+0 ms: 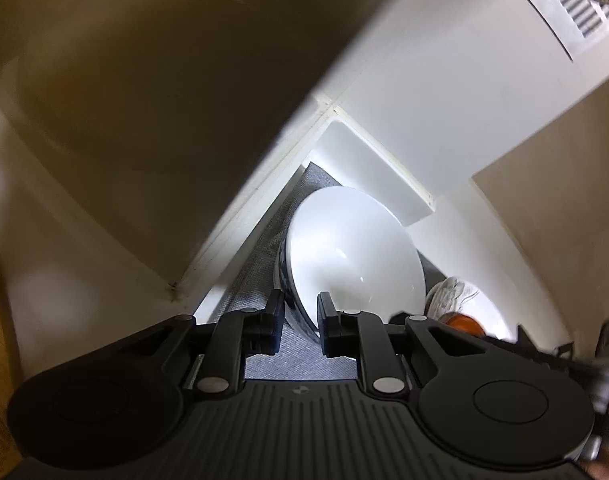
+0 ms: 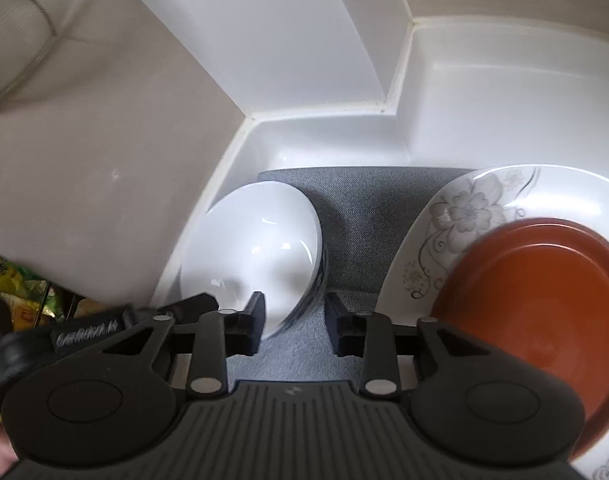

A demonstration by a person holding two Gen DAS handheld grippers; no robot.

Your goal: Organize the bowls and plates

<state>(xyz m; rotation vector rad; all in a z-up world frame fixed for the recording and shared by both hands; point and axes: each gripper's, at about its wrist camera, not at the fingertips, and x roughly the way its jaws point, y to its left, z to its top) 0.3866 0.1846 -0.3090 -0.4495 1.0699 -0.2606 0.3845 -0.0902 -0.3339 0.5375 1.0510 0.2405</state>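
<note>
1. Glossy white round ceramic bowl (image 1: 354, 256), smooth, with glints of light, dark pattern on the outer wall near the rim; set on a grey woven fabric mat (image 1: 264, 284) in the corner of a white shelf.
2. Left gripper (image 1: 300, 320), black plastic with ribbed body: jaws narrow, one finger outside the near rim of the bowl, the other inside; pads look pressed on the rim wall.
3. Right gripper (image 2: 294, 320), same black ribbed make: jaws narrow, only mat between them. Left finger (image 2: 254, 316) shows in front of the white bowl (image 2: 260, 256)'s near edge; contact not clear.
4. Grey mat (image 2: 364, 216) in the right view coarse-textured and flat, running between the bowl and a large white glazed plate with grey flower print (image 2: 464, 216).
5. Smooth matte brown-orange round plate (image 2: 540, 316) lying on top of the flowered plate, covering most of it.
6. Right view only: full floral pattern, the broad face of the brown-orange plate, coloured packaging at lower left, part of the other gripper's black frame beside the bowl.
7. Left view only: a dark beige panel overhead, a slatted white vent at upper right; flowered plate (image 1: 460, 296) and orange plate (image 1: 464, 326) seen merely as slivers behind the gripper.
8. White painted shelf walls (image 2: 304, 40) smooth, with raised seams at the corners.
</note>
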